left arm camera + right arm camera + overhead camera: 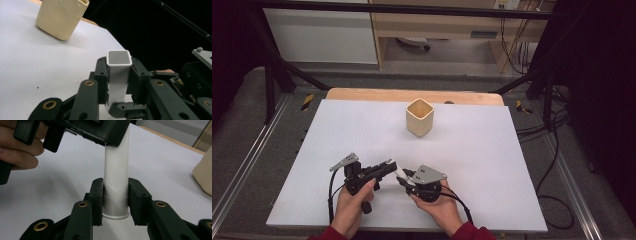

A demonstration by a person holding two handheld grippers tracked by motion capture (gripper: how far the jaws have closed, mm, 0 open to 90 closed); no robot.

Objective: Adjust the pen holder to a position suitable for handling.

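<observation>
Left gripper view shows our left gripper (119,82) pinching a white tube (119,72) just below its open square end; our right gripper (115,202) clamps its other end, likely to pull it apart. Both meet at the table's (492,165) six o'clock; the cup (419,117) stands at twelve.

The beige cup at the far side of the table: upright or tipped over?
Upright. The beige cup stands on its base on the table, its open mouth facing up.

White tube (119,72), cream cup (419,117), black grippers, white table (492,165).
</observation>
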